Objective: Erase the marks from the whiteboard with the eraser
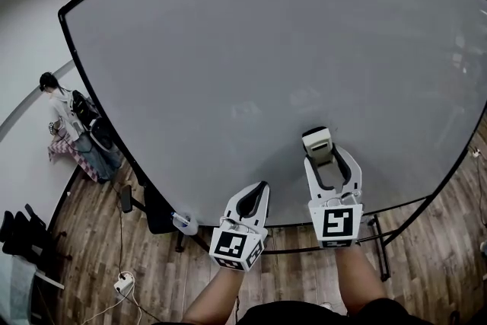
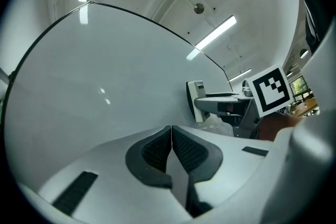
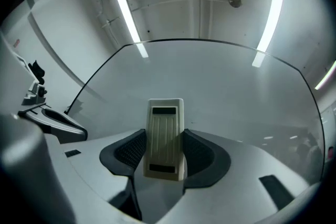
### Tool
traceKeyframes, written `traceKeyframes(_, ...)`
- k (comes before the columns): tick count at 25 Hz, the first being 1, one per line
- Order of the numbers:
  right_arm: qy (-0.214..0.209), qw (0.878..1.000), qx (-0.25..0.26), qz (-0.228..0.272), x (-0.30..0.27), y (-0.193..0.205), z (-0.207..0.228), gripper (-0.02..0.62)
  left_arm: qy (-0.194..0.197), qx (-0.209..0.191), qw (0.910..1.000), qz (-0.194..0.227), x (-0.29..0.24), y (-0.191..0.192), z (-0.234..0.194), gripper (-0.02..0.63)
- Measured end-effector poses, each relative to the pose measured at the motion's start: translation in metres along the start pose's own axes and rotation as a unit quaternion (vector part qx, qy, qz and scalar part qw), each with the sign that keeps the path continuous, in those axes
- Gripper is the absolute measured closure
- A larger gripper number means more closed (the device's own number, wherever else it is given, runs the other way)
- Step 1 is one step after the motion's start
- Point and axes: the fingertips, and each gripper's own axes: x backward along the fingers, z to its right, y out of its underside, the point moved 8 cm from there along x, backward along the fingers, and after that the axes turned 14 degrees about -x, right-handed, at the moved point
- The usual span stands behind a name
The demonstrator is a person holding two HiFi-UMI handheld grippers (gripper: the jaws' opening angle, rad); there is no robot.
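Observation:
A large whiteboard [image 1: 259, 65] with a black frame fills the head view; I see no marks on its grey-white face. My right gripper [image 1: 326, 152] is shut on a cream ribbed eraser [image 1: 317, 142], held up against the board's lower part. In the right gripper view the eraser [image 3: 165, 138] stands upright between the two dark pads. My left gripper [image 1: 259, 194] is shut with nothing in it, low near the board's bottom edge and left of the right one. Its pads [image 2: 157, 150] meet in the left gripper view, where the eraser [image 2: 196, 100] shows at the right.
The board stands on a dark frame with legs [image 1: 380, 247] over a wooden floor [image 1: 99, 240]. A person [image 1: 65, 114] is at the far left by a bag [image 1: 87, 114]. A power strip [image 1: 122, 284] and cable lie on the floor. Ceiling strip lights [image 3: 128, 16] show above.

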Motion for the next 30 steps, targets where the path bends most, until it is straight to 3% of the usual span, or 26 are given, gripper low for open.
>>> traceKeyframes(2, -0.027, 0.998, 0.048, -0.004, -0.008, -0.006, -0.024, 0.35, -0.015, 0.001, 0.9998, -0.016, 0.002, 0.003, -0.008, 0.584)
traceKeyframes(4, -0.04, 0.997, 0.063, -0.016, -0.015, -0.007, -0.044, 0.35, -0.03, 0.009, 0.9992, -0.025, 0.004, 0.006, -0.014, 0.584)
traceKeyframes(11, -0.03, 0.994, 0.098, -0.035, -0.032, -0.005, -0.067, 0.35, -0.048, 0.012, 0.9985, -0.024, 0.014, 0.007, -0.026, 0.584)
traceKeyframes(21, 0.005, 0.994, 0.11, -0.018, -0.035, -0.012, -0.044, 0.35, -0.06, 0.018, 0.9976, -0.029, 0.015, 0.01, -0.031, 0.584)
traceKeyframes(30, 0.045, 0.997, 0.066, 0.005, -0.023, -0.023, 0.006, 0.35, -0.063, 0.014, 0.9977, -0.022, 0.02, 0.002, -0.029, 0.584)
